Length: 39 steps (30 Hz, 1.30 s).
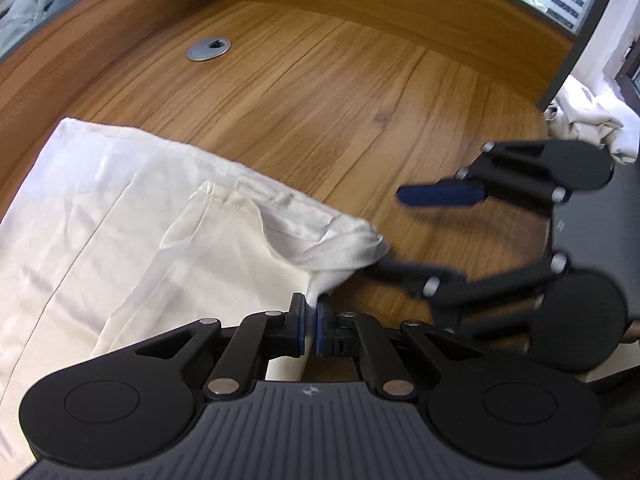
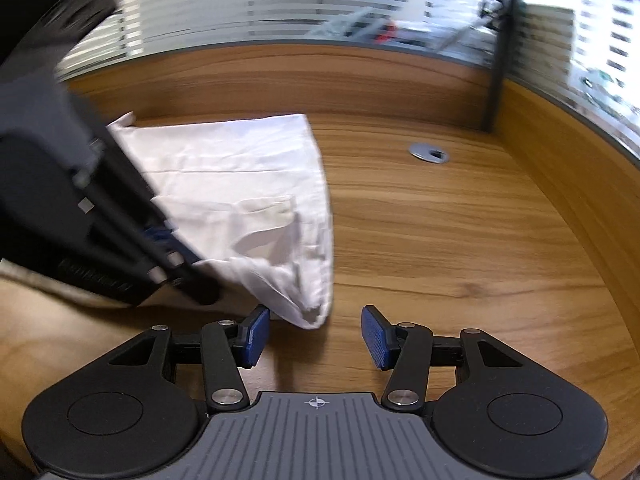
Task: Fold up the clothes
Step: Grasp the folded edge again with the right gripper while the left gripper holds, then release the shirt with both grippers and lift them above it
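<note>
A white garment [image 1: 132, 216] lies spread on the wooden desk [image 1: 340, 92], partly folded, with a hemmed edge on top. My left gripper [image 1: 311, 322] is shut on a bunched corner of it and lifts that corner slightly. My right gripper [image 2: 315, 338] is open and empty, its blue pads [image 2: 376, 338] just in front of the garment's hanging corner [image 2: 312, 304]. In the left wrist view the right gripper [image 1: 412, 232] is at the right, jaws spread, one finger touching the cloth's corner. In the right wrist view the left gripper [image 2: 168, 240] covers the garment's left side.
A round metal cable grommet [image 1: 209, 49] is set in the desk further back. Wooden partition walls with frosted glass [image 2: 280, 12] enclose the desk. A pile of other white clothes [image 1: 588, 120] lies off the desk's right edge.
</note>
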Each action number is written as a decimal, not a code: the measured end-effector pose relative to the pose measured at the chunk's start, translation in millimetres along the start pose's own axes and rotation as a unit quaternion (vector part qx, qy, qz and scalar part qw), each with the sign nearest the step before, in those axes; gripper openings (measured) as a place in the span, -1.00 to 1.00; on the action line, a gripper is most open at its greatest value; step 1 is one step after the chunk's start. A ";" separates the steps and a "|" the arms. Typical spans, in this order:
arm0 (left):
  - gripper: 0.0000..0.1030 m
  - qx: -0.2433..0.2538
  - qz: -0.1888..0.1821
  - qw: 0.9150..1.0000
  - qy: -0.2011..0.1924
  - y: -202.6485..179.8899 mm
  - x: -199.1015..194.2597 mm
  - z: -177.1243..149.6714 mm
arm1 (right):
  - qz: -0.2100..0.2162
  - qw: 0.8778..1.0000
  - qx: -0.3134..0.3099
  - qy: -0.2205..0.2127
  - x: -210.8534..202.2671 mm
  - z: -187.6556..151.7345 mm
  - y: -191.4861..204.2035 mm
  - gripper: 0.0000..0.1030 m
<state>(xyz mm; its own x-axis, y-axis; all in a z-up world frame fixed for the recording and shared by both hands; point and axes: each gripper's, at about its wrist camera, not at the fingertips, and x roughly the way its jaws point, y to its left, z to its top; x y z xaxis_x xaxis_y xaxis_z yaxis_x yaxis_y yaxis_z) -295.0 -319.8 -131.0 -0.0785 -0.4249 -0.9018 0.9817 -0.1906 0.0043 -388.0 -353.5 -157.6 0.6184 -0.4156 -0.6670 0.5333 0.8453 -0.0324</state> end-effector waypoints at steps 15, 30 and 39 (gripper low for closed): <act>-0.92 0.021 -0.013 0.999 -0.034 -21.8 -15.5 19.8 | -0.018 0.996 -0.083 -0.033 -7.9 6.5 20.4 -0.72; -0.84 -0.014 0.022 0.999 -0.040 1.6 -27.1 9.4 | 0.062 0.996 0.038 0.058 -12.1 -0.8 -41.4 -0.93; -0.62 -0.153 0.091 0.984 -0.025 52.6 -60.4 -53.8 | 0.081 0.993 -0.019 0.078 -14.0 28.9 -29.0 -0.91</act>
<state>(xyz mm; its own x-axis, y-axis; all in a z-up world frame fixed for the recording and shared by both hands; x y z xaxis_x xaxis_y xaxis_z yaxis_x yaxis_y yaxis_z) -229.2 -256.6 -99.6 0.1017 -0.4719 -0.8758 0.9861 0.1644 0.0259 -395.4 -381.9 -125.8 0.5963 -0.2177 -0.7727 0.4099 0.9101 0.0599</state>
